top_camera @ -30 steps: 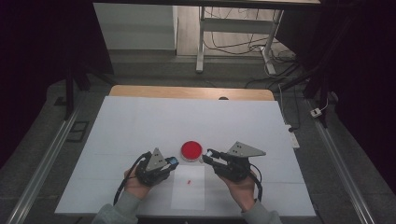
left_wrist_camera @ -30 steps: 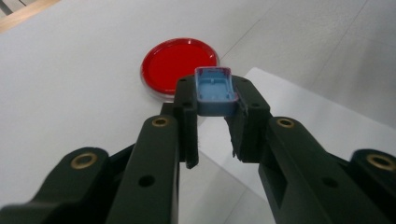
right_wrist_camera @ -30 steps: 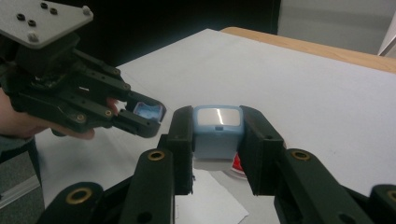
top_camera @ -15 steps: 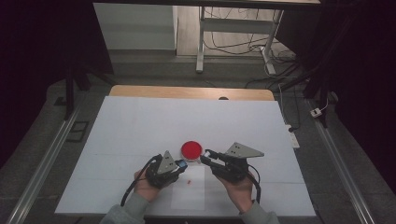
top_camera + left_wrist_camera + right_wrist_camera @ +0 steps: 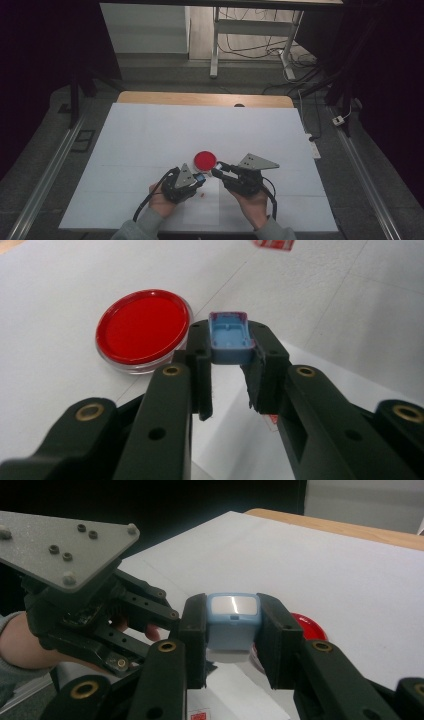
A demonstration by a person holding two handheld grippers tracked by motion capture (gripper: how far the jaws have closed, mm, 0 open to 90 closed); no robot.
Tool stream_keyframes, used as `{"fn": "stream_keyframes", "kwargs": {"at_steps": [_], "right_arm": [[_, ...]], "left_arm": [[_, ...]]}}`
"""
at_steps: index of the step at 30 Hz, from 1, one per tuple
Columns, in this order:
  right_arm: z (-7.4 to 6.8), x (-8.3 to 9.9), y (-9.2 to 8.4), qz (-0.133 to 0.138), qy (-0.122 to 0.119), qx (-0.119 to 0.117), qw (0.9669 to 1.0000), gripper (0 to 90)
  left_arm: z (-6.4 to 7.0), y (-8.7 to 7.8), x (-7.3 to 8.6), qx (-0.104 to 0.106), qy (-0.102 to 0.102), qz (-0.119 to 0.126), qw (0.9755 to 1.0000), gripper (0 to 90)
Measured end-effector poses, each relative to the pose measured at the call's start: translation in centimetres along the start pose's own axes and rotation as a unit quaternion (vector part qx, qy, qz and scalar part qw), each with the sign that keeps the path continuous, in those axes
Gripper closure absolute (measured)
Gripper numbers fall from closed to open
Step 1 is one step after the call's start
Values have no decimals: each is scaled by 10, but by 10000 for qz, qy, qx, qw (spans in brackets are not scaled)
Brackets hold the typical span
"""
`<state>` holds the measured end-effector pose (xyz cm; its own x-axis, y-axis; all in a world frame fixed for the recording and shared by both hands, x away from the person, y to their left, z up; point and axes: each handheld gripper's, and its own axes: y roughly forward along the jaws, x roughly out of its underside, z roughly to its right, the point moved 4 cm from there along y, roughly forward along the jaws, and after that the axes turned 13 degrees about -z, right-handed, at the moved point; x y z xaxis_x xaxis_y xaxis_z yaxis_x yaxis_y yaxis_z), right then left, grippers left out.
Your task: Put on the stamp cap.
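1. White sheeting covers the table (image 5: 150, 135), with a strip of bare wood along its far edge and a dark room around it; cables and a metal stand sit on the floor beyond.
2. A round red dish in a clear rim (image 5: 205, 160) lies flat on the white surface, just ahead of the two grippers. In the left gripper view it (image 5: 143, 330) sits to the left of the jaw tips, apart from them.
3. The left gripper (image 5: 199, 178) is held low over the table, pointing toward the right one. Its jaws are clamped on a small blue hollow cap (image 5: 229, 337), rectangular with rounded corners, open side facing the camera and a pinkish edge at its far rim.
4. The right gripper (image 5: 218, 171) points left toward the dish, its grey three-cornered plate on top. Its jaws are clamped on a small light-blue block with a white face (image 5: 232, 615), gripped on both sides near the tips.
5. In the right gripper view the left gripper (image 5: 165, 612) stands just beside the block, its tips close to it; whether they touch I cannot tell.
6. A tiny red speck (image 5: 202, 195) lies on the sheet between the two hands.
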<state>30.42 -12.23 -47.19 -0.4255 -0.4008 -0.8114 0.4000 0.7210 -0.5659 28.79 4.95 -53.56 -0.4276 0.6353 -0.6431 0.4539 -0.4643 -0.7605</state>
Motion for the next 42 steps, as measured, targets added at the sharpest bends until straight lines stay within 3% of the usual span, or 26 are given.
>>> {"fn": "stream_keyframes", "kwargs": {"at_steps": [18,42], "right_arm": [[-12,2,14,-161,63,53,9998,667],[-15,5,24,-275,417,195,9986,667]], "left_arm": [[9,7,-4,-86,77,-5,9999,738],[8,5,-4,-222,53,79,9997,738]]}}
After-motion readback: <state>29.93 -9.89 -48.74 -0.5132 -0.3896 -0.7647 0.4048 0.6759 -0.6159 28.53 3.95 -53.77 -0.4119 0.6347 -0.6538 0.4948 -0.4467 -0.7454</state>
